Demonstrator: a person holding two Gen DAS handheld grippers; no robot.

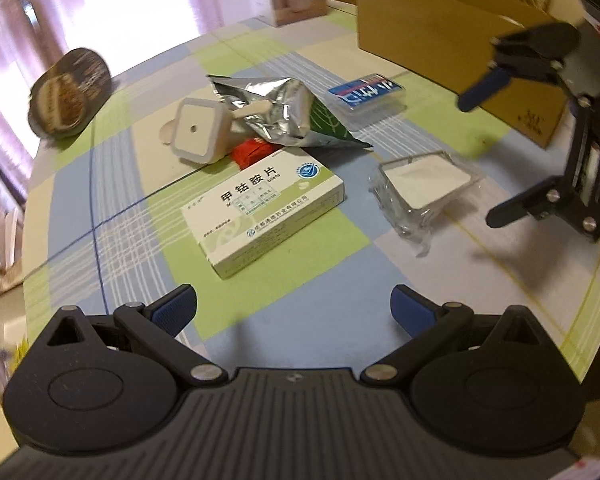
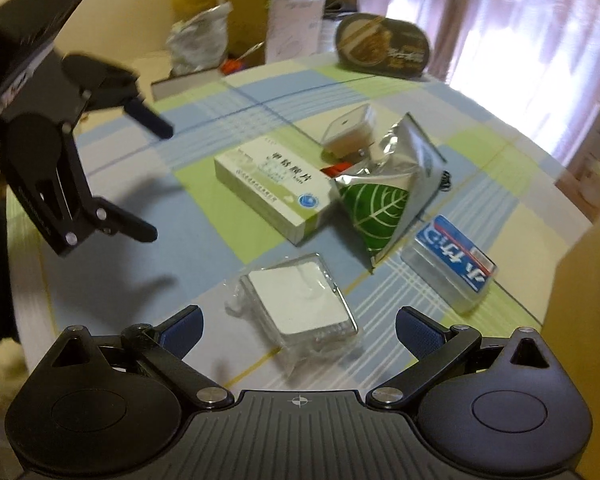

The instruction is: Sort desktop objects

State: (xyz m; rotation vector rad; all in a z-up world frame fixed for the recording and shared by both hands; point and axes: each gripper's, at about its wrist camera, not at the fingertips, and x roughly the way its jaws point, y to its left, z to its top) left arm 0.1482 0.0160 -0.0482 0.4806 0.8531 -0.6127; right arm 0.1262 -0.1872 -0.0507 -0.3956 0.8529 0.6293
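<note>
left wrist view: the left gripper (image 1: 294,307) hovers with jaws spread and empty, just short of the medicine box (image 1: 270,208) on the checked tabletop (image 1: 112,208). right wrist view: the right gripper (image 2: 299,330) has its jaws spread too, over the plastic-wrapped white pad (image 2: 300,300). a foil pouch (image 2: 384,196) leans on the box; a cardboard box (image 1: 440,28) stands behind.

A home room — checked tablecloth (image 1: 112,216), pink curtains (image 1: 28,12), cardboard box (image 1: 440,36), medicine carton (image 1: 268,208)
</note>
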